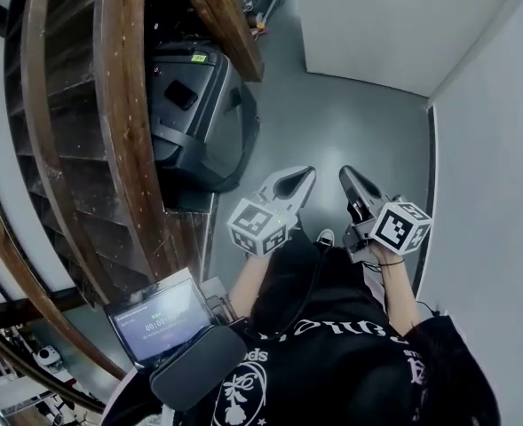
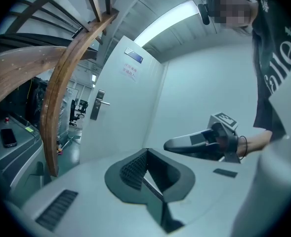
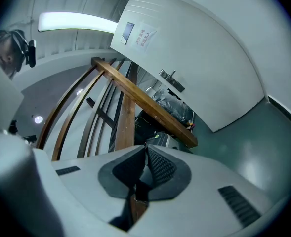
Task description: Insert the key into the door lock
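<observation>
Left gripper view: the left gripper (image 2: 146, 150) has its jaws pressed together on nothing, and so does the right gripper (image 3: 146, 147). No key shows. The door (image 2: 128, 120) and its handle (image 2: 99, 104) stand well ahead. This looks like the approach stage; next, a key must be found.

Grey left gripper (image 1: 302, 175) and right gripper (image 1: 344, 174), with black ribbed pads (image 2: 133, 171) and black-and-white square markers (image 1: 401, 226). Glossy grey-green floor (image 1: 350, 122). Brown wooden banister (image 1: 123, 122). White door (image 2: 120, 112) with a silver handle (image 2: 99, 102). Black sweatshirt (image 1: 332, 362) with white lettering.
</observation>
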Demonstrator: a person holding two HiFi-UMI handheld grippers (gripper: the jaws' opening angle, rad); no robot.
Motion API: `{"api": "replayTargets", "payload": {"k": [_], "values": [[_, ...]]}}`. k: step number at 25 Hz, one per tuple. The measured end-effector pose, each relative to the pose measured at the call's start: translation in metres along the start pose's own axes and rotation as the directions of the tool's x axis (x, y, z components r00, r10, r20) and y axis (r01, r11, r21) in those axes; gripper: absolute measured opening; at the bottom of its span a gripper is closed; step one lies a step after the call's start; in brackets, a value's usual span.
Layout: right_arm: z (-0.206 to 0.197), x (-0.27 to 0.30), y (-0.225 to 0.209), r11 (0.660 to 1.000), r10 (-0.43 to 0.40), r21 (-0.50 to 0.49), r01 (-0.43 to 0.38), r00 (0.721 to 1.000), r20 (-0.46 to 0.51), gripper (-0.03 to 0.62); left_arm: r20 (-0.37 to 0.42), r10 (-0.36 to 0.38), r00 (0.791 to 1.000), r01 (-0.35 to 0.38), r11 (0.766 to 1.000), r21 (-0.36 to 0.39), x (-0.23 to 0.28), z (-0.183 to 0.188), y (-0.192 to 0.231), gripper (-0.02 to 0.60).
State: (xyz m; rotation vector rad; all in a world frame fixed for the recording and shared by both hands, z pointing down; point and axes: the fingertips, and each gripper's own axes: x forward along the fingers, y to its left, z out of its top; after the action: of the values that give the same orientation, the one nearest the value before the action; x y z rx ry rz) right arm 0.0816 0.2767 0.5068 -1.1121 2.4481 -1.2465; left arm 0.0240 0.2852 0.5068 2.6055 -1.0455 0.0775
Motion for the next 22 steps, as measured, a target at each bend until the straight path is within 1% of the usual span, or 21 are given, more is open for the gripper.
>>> {"api": "replayTargets", "payload": {"k": [6, 9, 12, 16, 22], "values": [[-0.029, -0.029, 0.009, 1.000, 0.021, 0.005, -0.021, 1.000, -0.014, 0.032, -0.010, -0.007, 1.000, 0.007, 1.000, 0.012, -0.026, -0.017, -0.039, 0.005], [-0.040, -0.033, 0.016, 0.999, 0.035, 0.010, -0.035, 0.999, -0.019, 0.032, -0.010, -0.010, 1.000, 0.010, 1.000, -0.004, -0.037, -0.022, -0.047, 0.005], [-0.048, -0.036, 0.022, 0.999, 0.045, 0.012, -0.045, 0.999, -0.018, 0.032, -0.012, -0.003, 1.000, 0.003, 1.000, -0.021, -0.046, -0.024, -0.050, 0.005], [-0.050, -0.037, 0.027, 0.999, 0.044, 0.003, -0.044, 0.999, 0.011, 0.032, -0.023, 0.009, 1.000, -0.009, 1.000, -0.004, -0.056, -0.026, -0.045, 0.005], [-0.055, -0.049, 0.032, 1.000, 0.006, 0.025, -0.007, 0.998, 0.063, 0.029, -0.034, -0.007, 0.999, 0.007, 1.000, 0.003, -0.079, -0.029, -0.049, 0.005]]}}
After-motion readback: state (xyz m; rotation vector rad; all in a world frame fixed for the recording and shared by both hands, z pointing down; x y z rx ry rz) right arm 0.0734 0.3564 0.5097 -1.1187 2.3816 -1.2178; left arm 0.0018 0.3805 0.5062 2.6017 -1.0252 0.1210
